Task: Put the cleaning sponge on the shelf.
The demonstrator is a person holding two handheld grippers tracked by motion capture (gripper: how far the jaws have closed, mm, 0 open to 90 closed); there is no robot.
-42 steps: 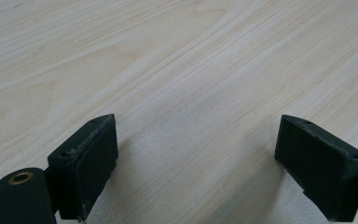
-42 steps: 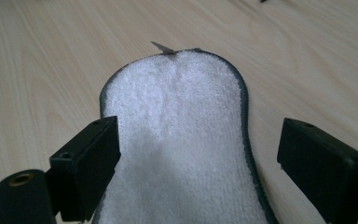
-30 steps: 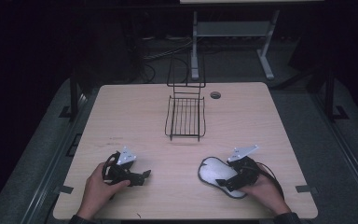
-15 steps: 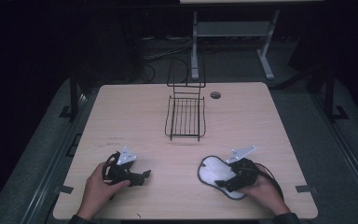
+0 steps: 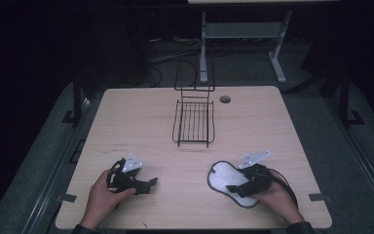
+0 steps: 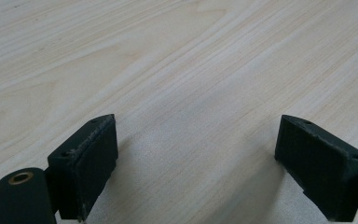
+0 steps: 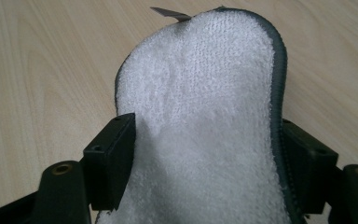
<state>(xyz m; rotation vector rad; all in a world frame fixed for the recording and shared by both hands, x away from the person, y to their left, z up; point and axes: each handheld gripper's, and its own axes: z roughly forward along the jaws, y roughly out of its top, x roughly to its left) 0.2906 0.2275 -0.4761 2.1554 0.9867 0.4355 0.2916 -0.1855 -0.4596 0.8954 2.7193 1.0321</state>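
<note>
Right gripper [image 5: 234, 189] fingers [image 7: 111, 158] have just been closing around the white fleecy insole [image 7: 205, 116], flat on the surface [image 5: 141, 122], likely for lifting. Left gripper [image 5: 148, 184] rests released, empty.

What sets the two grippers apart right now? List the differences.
The left gripper has nothing between its jaws, just bare table; the right gripper straddles the white fleecy insole, its jaws having just been closing, both pads at its edges. The left gripper's jaws stand wide apart; the right gripper's are set to the insole's width. Both sit low at the table's near edge, each in a hand.
</note>
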